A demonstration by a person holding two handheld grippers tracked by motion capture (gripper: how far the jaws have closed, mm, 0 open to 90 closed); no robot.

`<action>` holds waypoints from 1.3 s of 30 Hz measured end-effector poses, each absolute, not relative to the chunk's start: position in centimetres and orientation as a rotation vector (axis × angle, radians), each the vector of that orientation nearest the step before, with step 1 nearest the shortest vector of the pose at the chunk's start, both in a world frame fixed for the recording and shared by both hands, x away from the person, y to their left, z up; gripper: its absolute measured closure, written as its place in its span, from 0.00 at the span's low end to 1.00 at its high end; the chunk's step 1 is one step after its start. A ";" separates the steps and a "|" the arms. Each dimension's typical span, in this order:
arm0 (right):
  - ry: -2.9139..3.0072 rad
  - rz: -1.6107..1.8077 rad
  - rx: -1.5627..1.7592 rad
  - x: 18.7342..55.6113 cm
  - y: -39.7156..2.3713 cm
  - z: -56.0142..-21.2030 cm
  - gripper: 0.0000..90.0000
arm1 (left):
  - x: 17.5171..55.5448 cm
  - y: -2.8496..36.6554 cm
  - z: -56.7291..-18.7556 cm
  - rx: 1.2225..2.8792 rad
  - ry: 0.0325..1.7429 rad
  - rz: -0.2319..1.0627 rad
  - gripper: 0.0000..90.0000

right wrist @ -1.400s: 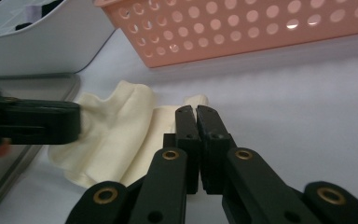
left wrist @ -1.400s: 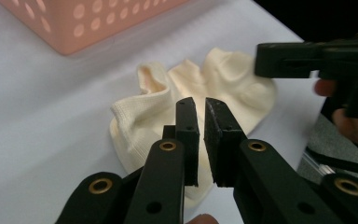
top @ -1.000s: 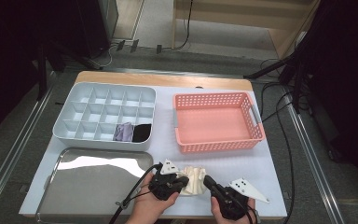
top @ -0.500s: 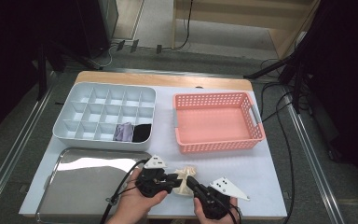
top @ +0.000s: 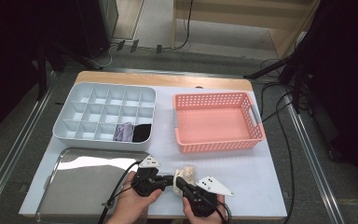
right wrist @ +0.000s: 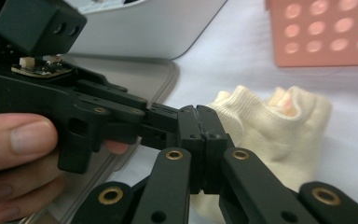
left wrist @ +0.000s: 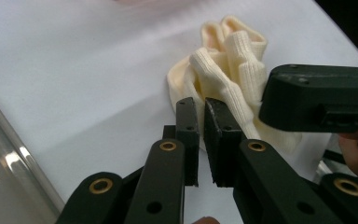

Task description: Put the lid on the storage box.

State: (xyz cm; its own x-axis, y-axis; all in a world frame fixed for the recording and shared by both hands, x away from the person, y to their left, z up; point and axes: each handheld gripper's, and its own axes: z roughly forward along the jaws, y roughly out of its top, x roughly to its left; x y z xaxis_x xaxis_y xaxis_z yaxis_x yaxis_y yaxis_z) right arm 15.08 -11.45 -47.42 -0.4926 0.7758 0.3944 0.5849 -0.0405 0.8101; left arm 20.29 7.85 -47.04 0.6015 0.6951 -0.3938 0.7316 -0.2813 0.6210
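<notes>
Down at the near edge of the white table [top: 242,186], both grippers crowd in on a small bunched cream sock [top: 186,174]. The sock lies on the table top, between the metal tray [top: 84,182] on the left and the bare surface on the right, well in front of the pink basket [top: 216,122].

The left gripper [top: 167,180] comes in from the tray side, held in the person's left hand [top: 131,203]. In the left gripper view its two black jaws stand nearly together, a thin gap showing between them, and they have just been closing. Their tips sit at the near edge of the sock [left wrist: 223,79]; the fabric lies just past the tips, and whether any of it is nipped there I cannot tell.

The right gripper [top: 181,183] angles in from the person's right hand [top: 200,212], its jaws pressed fully together with nothing between them. In the right gripper view those closed tips lie just beside the sock [right wrist: 270,126], which bulges to their right, and the left gripper [right wrist: 165,123] crosses close behind them, fingers [right wrist: 18,140] wrapped round its body.

Farther back, the grey divided box [top: 105,114] holds a purple bundle [top: 122,132] and a black one [top: 142,132] in neighbouring compartments of its front row. The pink basket beside it stands apart from the grippers.
</notes>
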 end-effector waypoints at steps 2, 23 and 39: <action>2.049 1.549 1.471 15.2 -11.3 -47.7 1.00 | 20.4 8.4 -46.8 2.015 1.133 -0.051 0.90; 2.094 1.460 1.394 14.8 -10.4 -49.2 0.93 | 21.7 6.7 -45.9 1.987 1.150 -0.034 0.57; 1.935 1.373 1.606 13.6 -14.2 -48.8 0.76 | 22.0 7.3 -46.3 1.971 1.143 -0.053 0.90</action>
State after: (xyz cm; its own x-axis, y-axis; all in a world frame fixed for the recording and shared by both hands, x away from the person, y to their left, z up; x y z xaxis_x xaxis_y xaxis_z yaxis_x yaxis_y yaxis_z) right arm 13.60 -14.16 -48.77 -0.3456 0.8734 0.3431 0.6123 -0.0672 0.7878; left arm 22.00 7.29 -46.29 0.5842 0.6981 -0.4140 0.7333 -0.2354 0.6379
